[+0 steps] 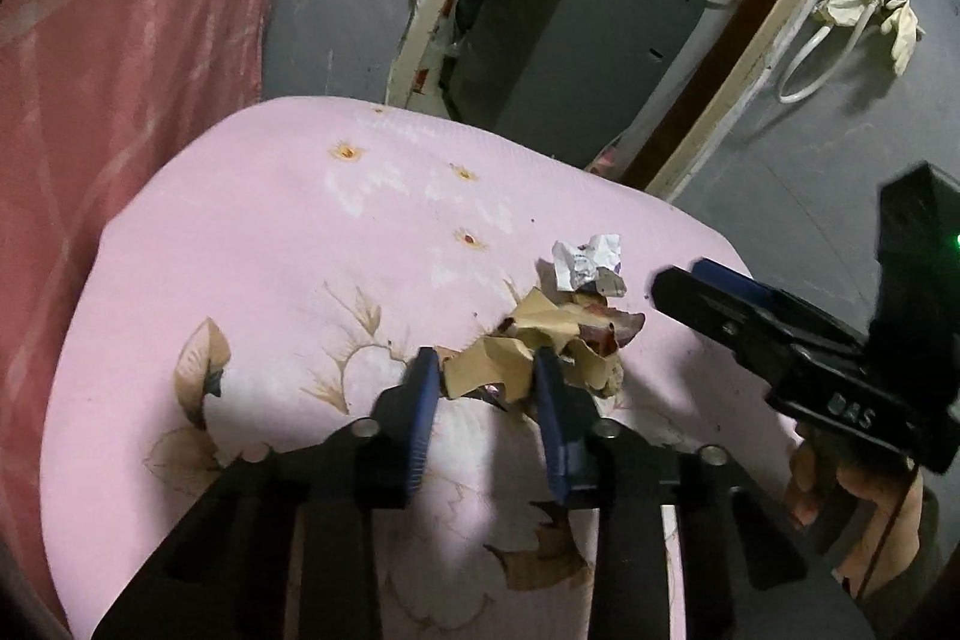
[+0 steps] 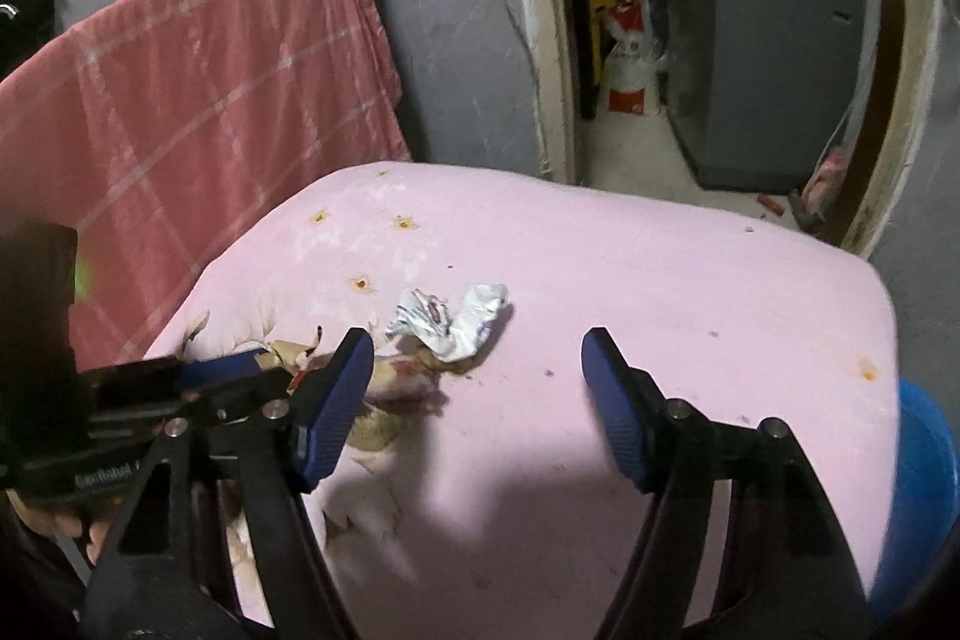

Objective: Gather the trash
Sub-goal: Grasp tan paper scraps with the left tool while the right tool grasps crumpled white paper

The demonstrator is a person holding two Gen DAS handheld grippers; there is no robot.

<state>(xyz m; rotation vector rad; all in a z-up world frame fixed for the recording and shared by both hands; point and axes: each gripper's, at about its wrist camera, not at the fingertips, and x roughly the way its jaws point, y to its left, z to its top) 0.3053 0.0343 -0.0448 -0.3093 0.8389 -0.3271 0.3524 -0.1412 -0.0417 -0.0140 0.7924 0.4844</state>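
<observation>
From the left wrist, the left gripper (image 1: 486, 370) has its jaws half closed around the crumpled tan and brown paper scraps (image 1: 528, 346) on the pink flower-printed cloth-covered counter (image 1: 288, 232), not clearly pinching them yet, with a crumpled white printed wrapper (image 1: 585, 262) just beyond the jaws. From the right wrist, the right gripper (image 2: 474, 358) hangs with jaws wide and empty, the wrapper (image 2: 450, 319) just ahead between them toward the left jaw. Nothing looks collected yet; both pieces remain, and a blue plastic tub (image 2: 921, 478) right of the jaws may be the bin.
</observation>
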